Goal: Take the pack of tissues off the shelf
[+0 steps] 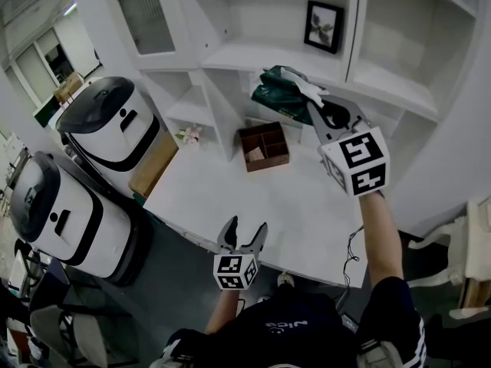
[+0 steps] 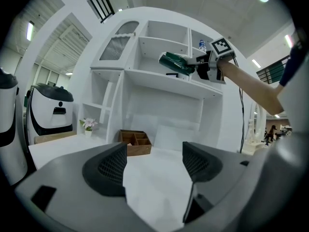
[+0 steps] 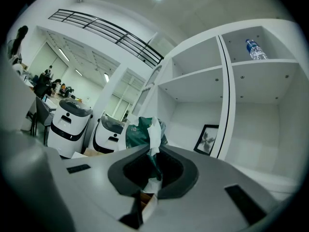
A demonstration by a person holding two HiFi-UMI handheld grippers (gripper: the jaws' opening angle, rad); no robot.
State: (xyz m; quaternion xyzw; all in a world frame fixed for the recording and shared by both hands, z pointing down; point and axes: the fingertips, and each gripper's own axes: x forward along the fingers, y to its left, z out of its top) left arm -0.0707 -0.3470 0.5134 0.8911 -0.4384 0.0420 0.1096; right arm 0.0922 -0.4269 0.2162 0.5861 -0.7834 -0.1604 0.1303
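Observation:
The pack of tissues is dark green with a white tissue sticking out of it. My right gripper is shut on its end and holds it in the air just in front of the white shelf. In the right gripper view the pack stands up between the closed jaws of that gripper. The left gripper view shows the pack level with the shelf board's front edge. My left gripper is open and empty, low over the white table's near edge.
A brown wooden box with compartments sits on the table under the shelf. A framed picture leans in the upper shelf bay. A small flower pot stands at the left. Two white robots stand left of the table. A water bottle lies on a high shelf.

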